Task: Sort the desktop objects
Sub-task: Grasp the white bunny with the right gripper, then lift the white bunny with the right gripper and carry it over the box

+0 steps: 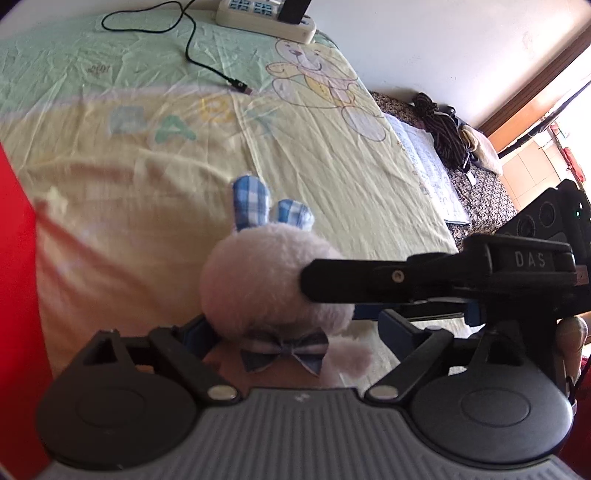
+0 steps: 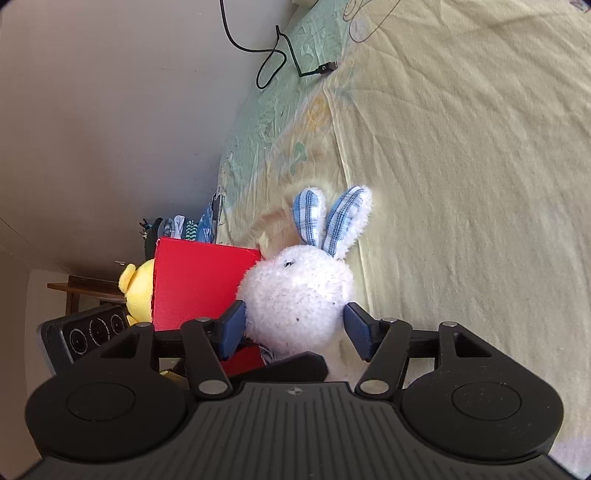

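A white plush bunny (image 1: 266,280) with blue plaid ears and a plaid bow tie is held above the yellow-green sheet (image 1: 147,155). My right gripper (image 2: 295,326) is shut on the bunny's head (image 2: 299,299), a blue pad pressed into each side. In the left wrist view it reaches in from the right, with one black finger (image 1: 369,277) across the head. My left gripper (image 1: 295,332) is open wide around the bunny's lower part. Its left pad touches the fur and its right pad stands apart. The bunny's body is hidden behind the gripper.
A red box (image 2: 199,288) stands at the left beside the bunny, with a yellow plush toy (image 2: 138,291) behind it. A black cable (image 1: 192,48) and a white power strip (image 1: 266,14) lie at the far end of the sheet. Dark bedding (image 1: 447,133) lies beyond the right edge.
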### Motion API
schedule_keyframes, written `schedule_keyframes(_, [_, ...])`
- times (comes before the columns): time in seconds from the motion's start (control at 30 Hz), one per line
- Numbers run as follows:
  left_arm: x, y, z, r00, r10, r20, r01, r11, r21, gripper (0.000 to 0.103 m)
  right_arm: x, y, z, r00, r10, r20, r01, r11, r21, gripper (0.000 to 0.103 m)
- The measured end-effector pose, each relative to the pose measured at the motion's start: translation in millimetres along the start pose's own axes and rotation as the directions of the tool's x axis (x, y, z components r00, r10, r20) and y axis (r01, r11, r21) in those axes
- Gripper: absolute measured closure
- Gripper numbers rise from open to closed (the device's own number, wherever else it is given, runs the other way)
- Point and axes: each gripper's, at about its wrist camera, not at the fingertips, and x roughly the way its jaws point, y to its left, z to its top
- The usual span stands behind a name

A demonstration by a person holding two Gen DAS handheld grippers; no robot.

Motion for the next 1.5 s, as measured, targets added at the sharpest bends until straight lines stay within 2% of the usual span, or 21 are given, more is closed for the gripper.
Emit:
schedule_keyframes(0.17, [-5,2,-2,1.000,0.009,0.003,-0.009,1.000,-0.012,0.022,4,-1,-1,1.000,0.012,-0.015,-0.012,1.000,0.024,0.043])
schedule_keyframes(0.27, [-10,-3,-6,1.000,-0.004,-0.013,0.004,1.000,-0.007,0.022,-3,-1,-4,0.999,0.020,-0.034,-0.018,0.999,0.037,0.044])
schedule_keyframes(0.5, [-18,-30,-34,0.999,0.014,-0.038,-0.012,0.997,0.073,0.022,-23,14,-29,0.994,-0.040,-0.097,0.036,0.998,-0.047,0.044])
schedule_keyframes(0.83, [-56,-36,-88,0.994,-0.062,-0.088,0.072,0.991,0.112,0.022,-34,41,-78,0.985,-0.101,-0.139,0.089,0.992,-0.092,0.044])
schedule_keyframes(1.07, [-99,-16,-116,0.988,-0.116,-0.101,0.133,0.975,0.179,0.022,-20,75,-123,0.983,-0.131,-0.130,0.114,0.985,-0.131,0.044])
schedule_keyframes(1.3, [-149,18,-133,0.981,-0.144,-0.131,0.177,0.937,0.302,0.022,7,115,-172,0.988,-0.131,-0.076,0.124,0.988,-0.096,0.044])
schedule_keyframes(1.5, [-190,59,-151,0.972,-0.175,-0.158,0.221,0.913,0.344,0.022,37,149,-209,0.989,-0.135,-0.065,0.130,0.988,-0.086,0.044])
